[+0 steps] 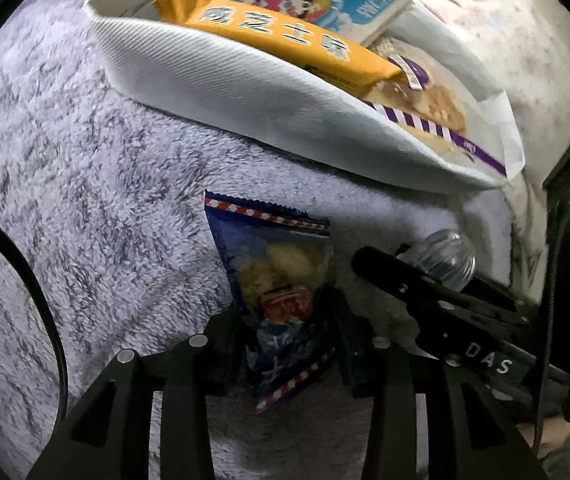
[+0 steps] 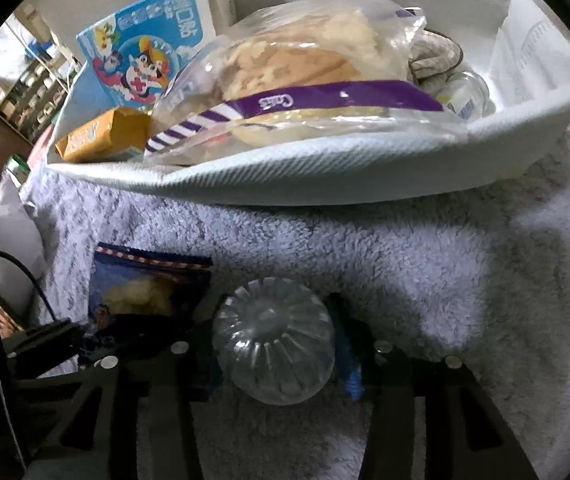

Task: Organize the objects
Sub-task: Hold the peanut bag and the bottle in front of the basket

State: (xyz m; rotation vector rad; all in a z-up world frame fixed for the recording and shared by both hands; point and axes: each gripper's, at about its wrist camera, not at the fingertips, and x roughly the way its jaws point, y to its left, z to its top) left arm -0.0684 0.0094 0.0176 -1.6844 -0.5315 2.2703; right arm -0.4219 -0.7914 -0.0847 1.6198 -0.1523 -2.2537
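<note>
Before the white bag (image 1: 245, 92), left fingers (image 1: 241, 344) clamp a snack packet (image 1: 281, 292), right fingers (image 2: 355, 360) a clear bottle (image 2: 273, 340).

The left gripper (image 1: 285, 344) is pinching a blue snack packet (image 1: 277, 280) just below the white fabric bin (image 1: 245, 92); the right gripper (image 1: 437, 292), right of it, is clasping a clear bottle (image 1: 445, 256).

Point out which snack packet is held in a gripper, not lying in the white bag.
The blue snack packet, clamped in the left gripper. The orange packet and the purple-striped clear packet lie in the white bag.
</note>
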